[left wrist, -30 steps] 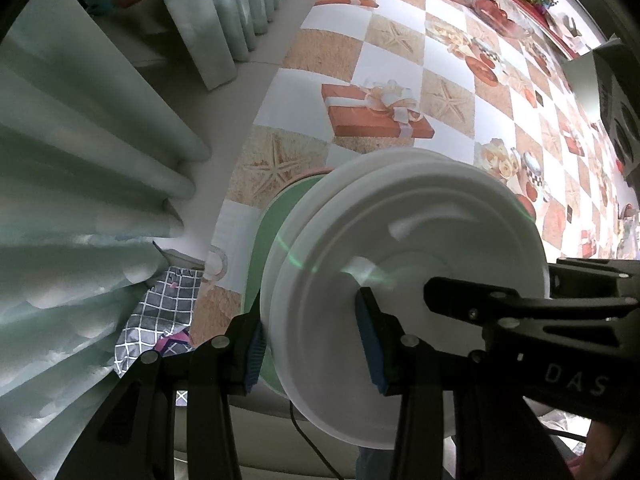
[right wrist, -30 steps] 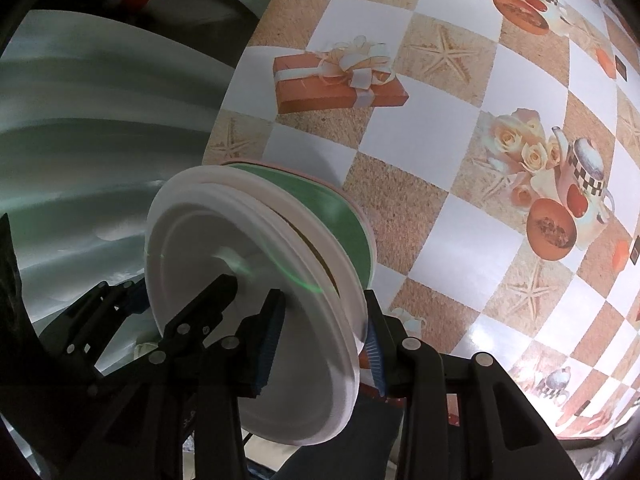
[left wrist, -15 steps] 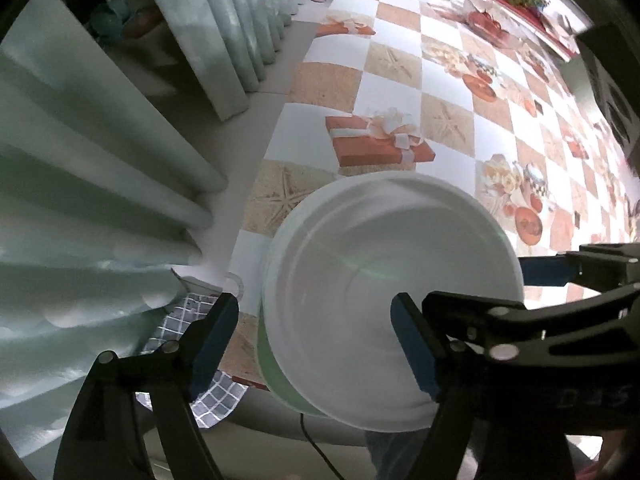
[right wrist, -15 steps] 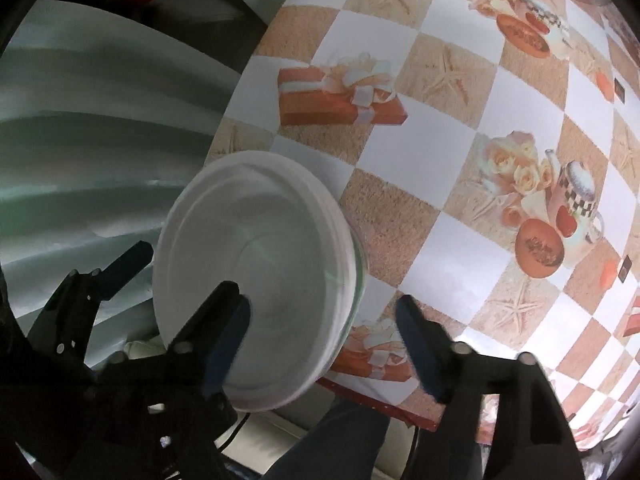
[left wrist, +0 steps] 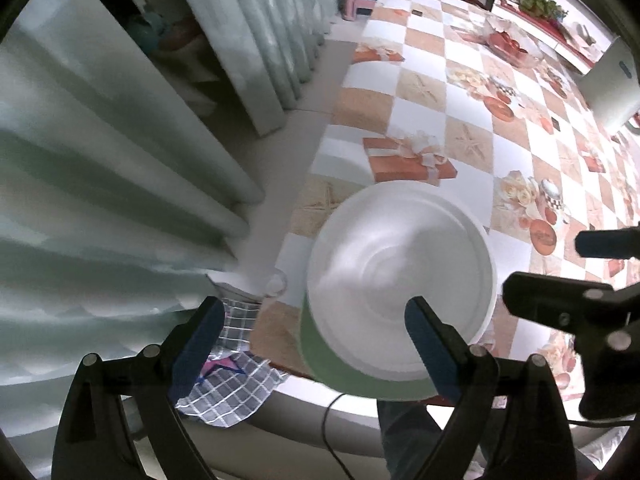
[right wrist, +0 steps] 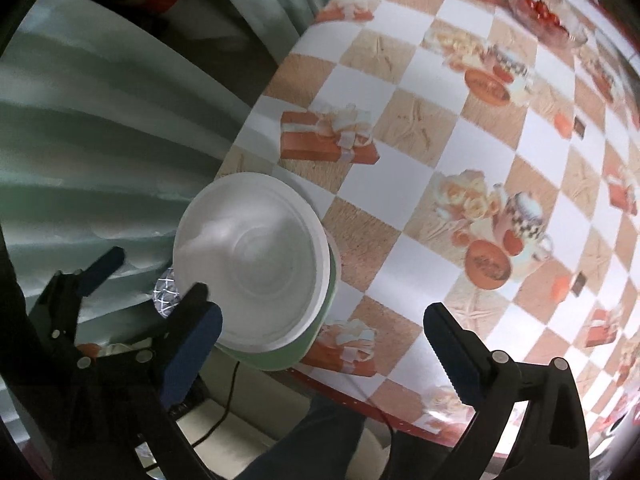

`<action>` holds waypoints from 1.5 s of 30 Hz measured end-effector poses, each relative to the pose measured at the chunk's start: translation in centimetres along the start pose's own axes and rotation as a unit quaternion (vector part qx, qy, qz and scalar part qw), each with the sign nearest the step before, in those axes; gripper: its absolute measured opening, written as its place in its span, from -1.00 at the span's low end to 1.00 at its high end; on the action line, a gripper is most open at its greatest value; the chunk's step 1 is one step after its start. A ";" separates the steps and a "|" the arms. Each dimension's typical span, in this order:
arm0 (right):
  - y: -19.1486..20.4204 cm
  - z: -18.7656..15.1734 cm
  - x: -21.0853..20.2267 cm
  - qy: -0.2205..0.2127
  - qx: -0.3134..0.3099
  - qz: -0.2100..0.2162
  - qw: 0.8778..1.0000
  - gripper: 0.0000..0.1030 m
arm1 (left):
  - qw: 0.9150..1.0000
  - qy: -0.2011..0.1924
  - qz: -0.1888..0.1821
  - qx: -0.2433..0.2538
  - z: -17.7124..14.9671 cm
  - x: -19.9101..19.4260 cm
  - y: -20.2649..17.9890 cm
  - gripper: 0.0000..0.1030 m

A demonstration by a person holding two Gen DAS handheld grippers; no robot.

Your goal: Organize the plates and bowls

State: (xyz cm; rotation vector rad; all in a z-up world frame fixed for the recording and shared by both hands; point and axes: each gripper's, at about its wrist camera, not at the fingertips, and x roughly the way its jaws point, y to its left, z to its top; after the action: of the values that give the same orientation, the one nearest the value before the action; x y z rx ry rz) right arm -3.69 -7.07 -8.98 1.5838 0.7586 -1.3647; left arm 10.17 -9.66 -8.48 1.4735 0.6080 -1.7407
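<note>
**Plates stacked at the surface's near corner, both hand-held grippers wide**

At the near corner of the checked surface (left wrist: 472,92), the left wrist view showed a stack of plates (left wrist: 400,280) lying flat: one white plate on top and one green plate (left wrist: 340,364) showing beneath it; whether more sat between them could not be told. The left hand-held gripper (left wrist: 316,340) hung above the stack with its two blue-padded fingers spread and opening further, gripping nothing; one pad overlapped the white rim in the picture, but contact could not be judged. The two dark fingers of the right hand-held gripper (left wrist: 576,272) showed at the right edge. One checked cloth (left wrist: 232,384) lay below the corner, beside the pale curtain (left wrist: 100,208).

In the right wrist view, the same stack (right wrist: 252,268) sat at the surface's edge (right wrist: 460,128), white plate above, green rim (right wrist: 296,352) below. The right hand-held gripper (right wrist: 320,344) was opening wide with its two fingers clear of the stack and nothing held. The left hand-held gripper (right wrist: 96,272) appeared at the left. One clear bowl of red things (right wrist: 544,16) stood far across the surface, well apart.
</note>
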 end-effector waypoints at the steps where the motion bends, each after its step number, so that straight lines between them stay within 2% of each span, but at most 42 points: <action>1: 0.1 -0.1 -0.3 -0.001 -0.004 -0.003 1.000 0.97 | 1.000 0.001 -0.006 0.000 -0.1 -0.4 0.1 0.81; 5: 0.3 -0.5 -1.4 0.002 -0.025 -0.014 1.000 0.97 | 0.999 0.021 -0.039 0.004 -0.1 -0.9 0.1 0.81; 10: 1.4 -1.3 -1.8 0.006 -0.061 -0.036 0.997 0.97 | 0.998 0.026 -0.047 0.014 -0.9 -2.2 0.0 0.81; 27: 2.1 -2.1 -3.5 0.006 -0.070 -0.029 0.997 0.97 | 0.998 0.031 -0.040 0.038 -2.1 -4.3 -1.2 0.81; 38: 2.6 -1.6 -4.7 -0.011 -0.085 -0.053 0.995 0.97 | 0.998 0.029 -0.040 0.044 -1.4 -4.8 -1.7 0.81; 45: 2.5 -1.5 -4.3 -0.006 -0.083 -0.056 0.995 0.97 | 0.998 0.032 -0.037 0.047 -1.3 -4.9 -1.9 0.81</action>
State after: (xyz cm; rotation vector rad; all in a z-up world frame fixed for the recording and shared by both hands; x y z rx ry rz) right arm -1.74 -6.31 -4.20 1.4212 0.9404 -1.3525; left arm 9.60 -6.35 -4.23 1.5958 0.6289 -1.8054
